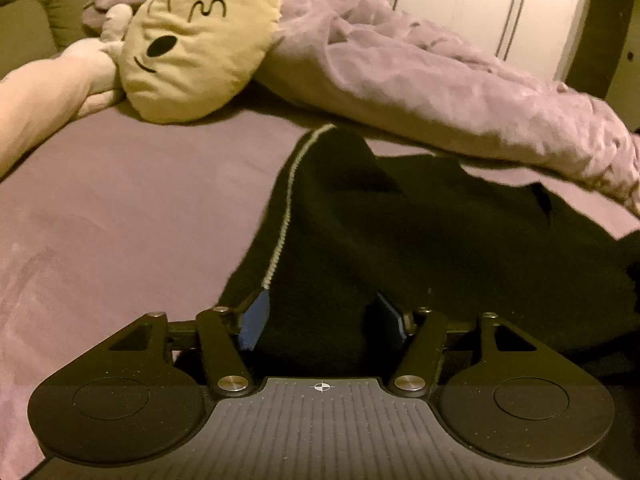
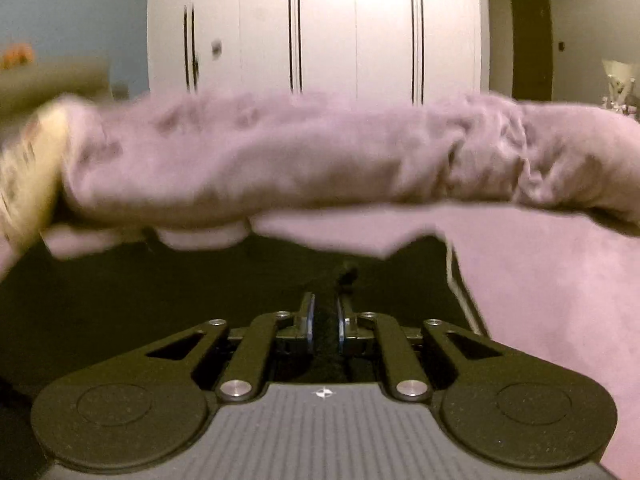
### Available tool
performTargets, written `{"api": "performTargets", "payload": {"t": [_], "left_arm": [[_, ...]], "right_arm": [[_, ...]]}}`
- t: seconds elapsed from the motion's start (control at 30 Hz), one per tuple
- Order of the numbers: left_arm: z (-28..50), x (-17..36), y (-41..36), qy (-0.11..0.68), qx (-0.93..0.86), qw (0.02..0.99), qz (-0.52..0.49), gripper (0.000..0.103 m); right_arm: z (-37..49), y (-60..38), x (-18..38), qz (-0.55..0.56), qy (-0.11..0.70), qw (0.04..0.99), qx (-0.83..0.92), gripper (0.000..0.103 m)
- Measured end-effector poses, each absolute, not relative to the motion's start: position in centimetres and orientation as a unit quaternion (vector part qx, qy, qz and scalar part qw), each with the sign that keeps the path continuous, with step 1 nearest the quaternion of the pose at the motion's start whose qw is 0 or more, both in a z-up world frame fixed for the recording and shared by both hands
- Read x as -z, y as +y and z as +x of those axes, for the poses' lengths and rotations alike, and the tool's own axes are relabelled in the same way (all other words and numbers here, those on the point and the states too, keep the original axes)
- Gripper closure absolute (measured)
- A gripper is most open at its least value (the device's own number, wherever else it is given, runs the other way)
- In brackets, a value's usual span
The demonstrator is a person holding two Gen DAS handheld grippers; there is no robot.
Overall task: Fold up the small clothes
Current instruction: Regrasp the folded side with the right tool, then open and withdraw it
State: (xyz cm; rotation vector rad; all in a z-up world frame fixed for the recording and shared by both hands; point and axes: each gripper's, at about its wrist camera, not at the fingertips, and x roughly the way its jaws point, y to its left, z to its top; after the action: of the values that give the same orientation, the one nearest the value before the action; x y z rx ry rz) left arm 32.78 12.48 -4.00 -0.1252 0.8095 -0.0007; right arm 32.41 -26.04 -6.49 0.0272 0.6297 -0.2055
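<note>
The left tool (image 1: 320,312) stood wide apart over the black knitted garment with a pale stitched edge (image 1: 400,240), gripping nothing. The right tool (image 2: 325,320) was pinched nearly closed on a fold of that garment (image 2: 160,300), which lay on the mauve-sheeted bed (image 1: 120,200) below the crumpled mauve duvet (image 2: 280,160).

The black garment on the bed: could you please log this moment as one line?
black garment: spread on purple sheet | left tongs: open, straddling garment | right tongs: shut on garment fold
</note>
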Motion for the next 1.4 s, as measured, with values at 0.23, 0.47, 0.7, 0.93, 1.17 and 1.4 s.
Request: {"api": "performTargets", "payload": {"t": [0.23, 0.47, 0.7, 0.93, 1.17, 1.4], "left_arm": [[31.3, 3.4, 12.2, 0.398, 0.008, 0.917, -0.039, 0.034], [26.7, 4.0, 13.0, 0.441, 0.010, 0.896, -0.045, 0.007], [19.9, 4.6, 13.0, 0.459, 0.011, 0.888, -0.028, 0.007], [14.2, 5.0, 14.5, 0.447, -0.052, 0.893, -0.016, 0.002], [12.2, 4.2, 17.1, 0.479, -0.072, 0.871, -0.078, 0.001], [11.0, 5.0, 21.0, 0.516, -0.079, 0.840, -0.148, 0.001]], "right_arm": [[30.8, -28.2, 5.5, 0.076, 0.340, 0.931, 0.109, 0.080], [21.6, -26.8, 5.5, 0.052, 0.369, 0.926, 0.068, 0.078], [12.3, -28.6, 3.1, 0.152, 0.363, 0.913, 0.106, 0.073], [4.6, -29.4, 3.8, 0.162, 0.414, 0.888, 0.116, 0.069], [-0.1, -32.7, 2.0, 0.257, 0.390, 0.872, 0.145, 0.064], [-2.4, -34.7, 2.7, 0.282, 0.402, 0.858, 0.149, 0.063]]}}
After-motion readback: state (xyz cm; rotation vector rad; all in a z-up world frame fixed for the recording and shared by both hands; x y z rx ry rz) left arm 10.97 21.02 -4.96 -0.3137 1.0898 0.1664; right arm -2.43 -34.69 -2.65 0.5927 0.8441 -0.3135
